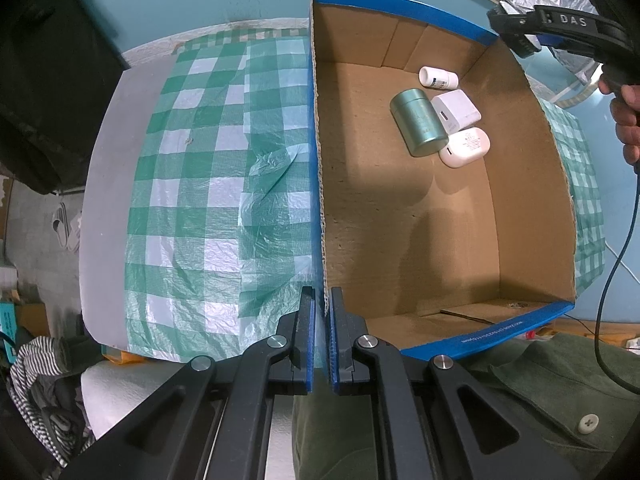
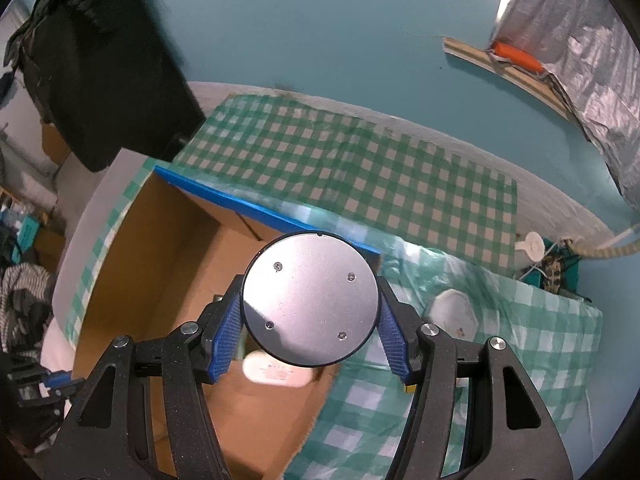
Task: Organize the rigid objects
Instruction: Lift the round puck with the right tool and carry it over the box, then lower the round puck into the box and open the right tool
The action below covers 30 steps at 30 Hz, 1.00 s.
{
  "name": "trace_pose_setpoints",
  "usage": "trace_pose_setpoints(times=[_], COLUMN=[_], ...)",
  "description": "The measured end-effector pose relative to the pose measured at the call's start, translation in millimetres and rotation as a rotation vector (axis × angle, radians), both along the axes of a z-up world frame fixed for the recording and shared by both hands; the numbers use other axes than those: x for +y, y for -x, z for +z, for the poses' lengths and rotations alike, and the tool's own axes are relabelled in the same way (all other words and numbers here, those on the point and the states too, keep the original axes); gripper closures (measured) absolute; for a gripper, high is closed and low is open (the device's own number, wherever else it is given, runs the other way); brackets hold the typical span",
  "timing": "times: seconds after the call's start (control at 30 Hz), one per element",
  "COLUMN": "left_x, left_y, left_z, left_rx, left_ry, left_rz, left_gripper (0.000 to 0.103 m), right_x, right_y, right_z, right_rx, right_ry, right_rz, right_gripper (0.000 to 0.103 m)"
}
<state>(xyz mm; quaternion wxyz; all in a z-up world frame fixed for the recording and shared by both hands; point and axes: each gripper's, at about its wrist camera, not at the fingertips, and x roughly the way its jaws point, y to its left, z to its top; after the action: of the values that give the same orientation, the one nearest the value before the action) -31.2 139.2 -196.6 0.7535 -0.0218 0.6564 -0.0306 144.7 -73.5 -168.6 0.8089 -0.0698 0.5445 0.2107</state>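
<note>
A cardboard box (image 1: 440, 248) with a blue rim stands on the green checked cloth (image 1: 208, 184). My left gripper (image 1: 321, 294) is shut on the box's left wall near the front corner. Inside at the far end lie a green tin (image 1: 418, 122), a white bottle (image 1: 438, 78), a white charger (image 1: 456, 110) and a white case (image 1: 466, 147). My right gripper (image 2: 310, 320) is shut on a round silver disc-shaped object (image 2: 310, 298), over the box's (image 2: 132, 264) right side. The white case (image 2: 276, 372) shows under it.
A white flat object (image 2: 454, 314) lies on the cloth right of the box. A white round piece (image 2: 532, 246) and cords sit at the table's right end. Dark fabric (image 2: 104, 80) hangs at the left. Silver foil (image 2: 580, 60) covers the right. A hand (image 1: 626, 120) and cable (image 1: 616, 248) are beside the box.
</note>
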Motion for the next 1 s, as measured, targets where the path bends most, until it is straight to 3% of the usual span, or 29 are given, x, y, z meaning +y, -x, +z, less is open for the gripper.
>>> trace_pose_setpoints(times=[0.63, 1.0], left_x=[0.5, 0.8], left_y=[0.0, 2.7], left_z=[-0.9, -1.4], left_rx=[0.001, -0.004], left_ry=[0.000, -0.001], left_rz=[-0.001, -0.002], left_gripper=[0.097, 0.097], right_x=[17.4, 15.6], right_y=[-1.9, -0.9], right_z=[-28.3, -27.4], right_rx=[0.062, 0.063], right_ry=[0.038, 0.036], right_rz=[0.025, 0.017], right_gripper=[0.042, 0.041])
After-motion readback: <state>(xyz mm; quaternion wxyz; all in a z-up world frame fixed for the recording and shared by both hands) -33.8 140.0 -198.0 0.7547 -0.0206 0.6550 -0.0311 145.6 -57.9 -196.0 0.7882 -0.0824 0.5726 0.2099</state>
